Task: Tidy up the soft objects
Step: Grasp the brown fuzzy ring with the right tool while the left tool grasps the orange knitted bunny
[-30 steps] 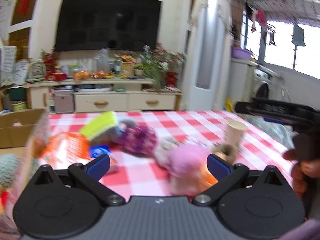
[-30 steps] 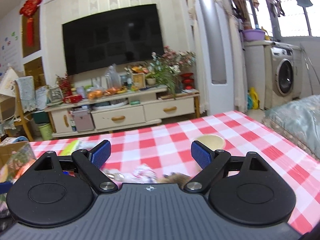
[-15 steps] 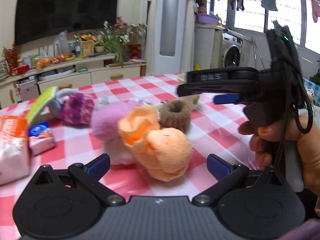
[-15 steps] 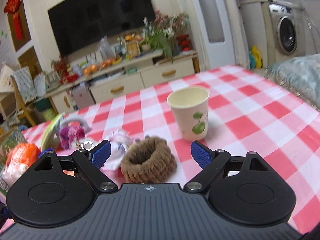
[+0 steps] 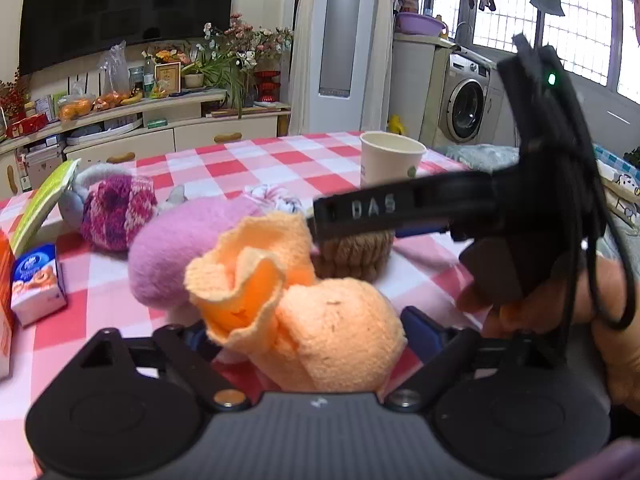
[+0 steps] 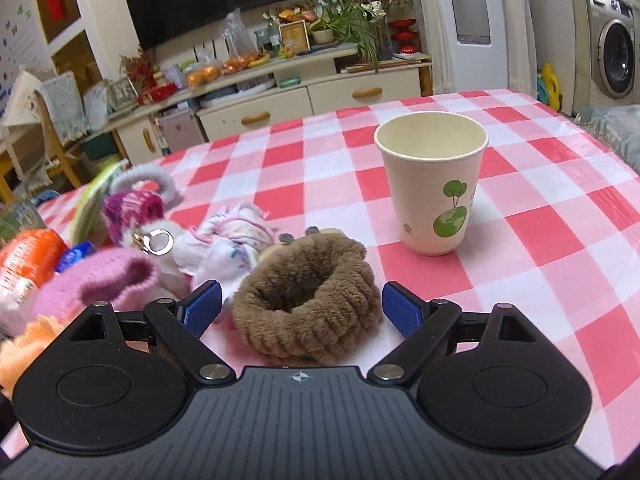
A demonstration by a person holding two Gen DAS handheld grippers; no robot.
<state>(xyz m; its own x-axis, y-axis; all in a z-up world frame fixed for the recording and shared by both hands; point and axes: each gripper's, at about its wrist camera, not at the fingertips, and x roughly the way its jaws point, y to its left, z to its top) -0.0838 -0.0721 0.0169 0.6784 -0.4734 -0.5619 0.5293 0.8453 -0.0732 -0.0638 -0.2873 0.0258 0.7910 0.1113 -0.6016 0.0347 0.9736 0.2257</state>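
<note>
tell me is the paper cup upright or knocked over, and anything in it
Upright and empty: the paper cup stands on its base on the checked tablecloth, mouth up, bare inside as far as visible.

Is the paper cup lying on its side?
No, the paper cup stands upright on the checked tablecloth, its open mouth up.

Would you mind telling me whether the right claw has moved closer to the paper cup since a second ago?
Yes. The right claw has come forward and down over the checked cloth: the paper cup, earlier just a rim behind it, now stands whole ahead, with the brown scrunchie between its open jaws.
</note>
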